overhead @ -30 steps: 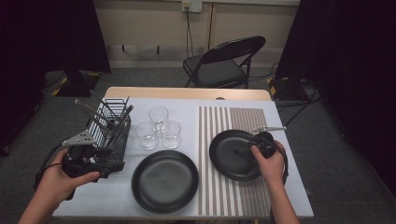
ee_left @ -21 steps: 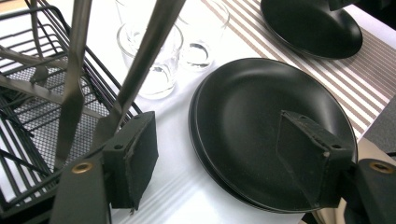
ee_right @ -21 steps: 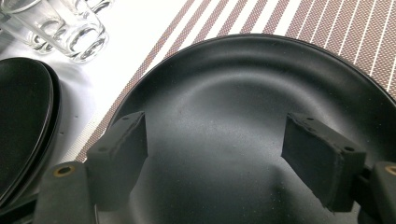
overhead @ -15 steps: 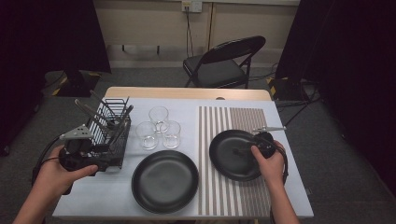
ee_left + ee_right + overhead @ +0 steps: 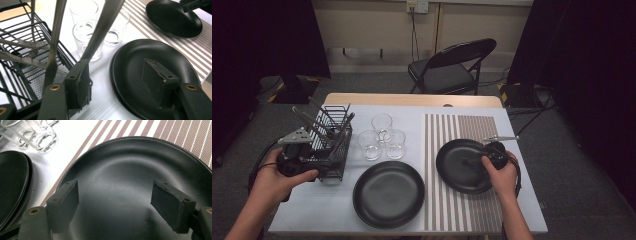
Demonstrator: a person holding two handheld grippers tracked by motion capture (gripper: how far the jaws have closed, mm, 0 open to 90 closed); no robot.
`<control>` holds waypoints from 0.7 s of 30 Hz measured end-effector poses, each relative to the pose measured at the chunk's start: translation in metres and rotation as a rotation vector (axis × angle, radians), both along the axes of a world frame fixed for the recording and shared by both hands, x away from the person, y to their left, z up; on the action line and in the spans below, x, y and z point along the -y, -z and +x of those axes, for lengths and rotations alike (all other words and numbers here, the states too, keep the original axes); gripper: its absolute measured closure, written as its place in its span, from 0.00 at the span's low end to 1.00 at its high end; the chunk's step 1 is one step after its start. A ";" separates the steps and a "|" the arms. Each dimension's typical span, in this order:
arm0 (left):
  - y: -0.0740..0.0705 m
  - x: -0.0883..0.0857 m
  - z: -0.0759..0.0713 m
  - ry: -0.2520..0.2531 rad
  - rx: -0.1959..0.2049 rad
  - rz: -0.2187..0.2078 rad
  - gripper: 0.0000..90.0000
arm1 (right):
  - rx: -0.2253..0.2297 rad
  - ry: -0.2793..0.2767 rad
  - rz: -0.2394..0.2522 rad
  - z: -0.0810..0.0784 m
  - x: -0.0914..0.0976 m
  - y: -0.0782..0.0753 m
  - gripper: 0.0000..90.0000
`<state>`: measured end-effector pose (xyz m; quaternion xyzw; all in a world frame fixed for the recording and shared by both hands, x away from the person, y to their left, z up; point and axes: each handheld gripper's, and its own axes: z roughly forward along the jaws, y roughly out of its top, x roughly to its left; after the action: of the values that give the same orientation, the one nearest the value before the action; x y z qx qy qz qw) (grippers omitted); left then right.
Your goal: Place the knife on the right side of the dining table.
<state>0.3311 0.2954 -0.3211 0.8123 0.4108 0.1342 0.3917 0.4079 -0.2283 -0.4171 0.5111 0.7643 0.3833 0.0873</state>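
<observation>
High view, left to right: left gripper (image 5: 319,150) sits at the near right corner of the black wire cutlery rack (image 5: 332,142), which holds grey metal utensils (image 5: 314,120) leaning upright. Left gripper view: jaws part open and just been closing; one utensil handle (image 5: 101,27) rises against the left pad, the right pad stands clear of it, no pinch made. Three clear drinking glasses (image 5: 382,137) cluster just right of the rack. Large black round plate (image 5: 388,194) lies near-centre on the white table (image 5: 312,210). Second black round plate (image 5: 463,165) rests on the brown-striped placemat (image 5: 462,210). Right gripper (image 5: 479,162) hovers over this plate, jaws wide, empty.
</observation>
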 end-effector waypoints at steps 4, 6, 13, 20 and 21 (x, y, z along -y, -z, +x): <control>-0.001 0.000 0.002 -0.003 0.008 0.015 0.46 | 0.007 0.001 -0.001 0.000 0.000 0.000 0.24; -0.001 0.000 0.003 -0.006 0.005 0.016 0.46 | 0.009 0.001 0.000 0.000 0.001 -0.001 0.24; -0.002 0.000 0.007 -0.005 0.022 0.015 0.46 | 0.009 0.003 0.002 0.000 0.002 -0.002 0.24; -0.002 -0.002 0.010 -0.002 0.028 0.022 0.48 | 0.008 0.001 0.002 0.000 0.002 -0.002 0.24; -0.001 -0.003 0.011 -0.006 0.027 0.024 0.48 | 0.008 0.001 0.002 0.000 0.002 -0.002 0.24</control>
<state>0.3417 0.2980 -0.3197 0.8139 0.4061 0.1513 0.3870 0.4074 -0.2303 -0.4155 0.5102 0.7633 0.3861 0.0901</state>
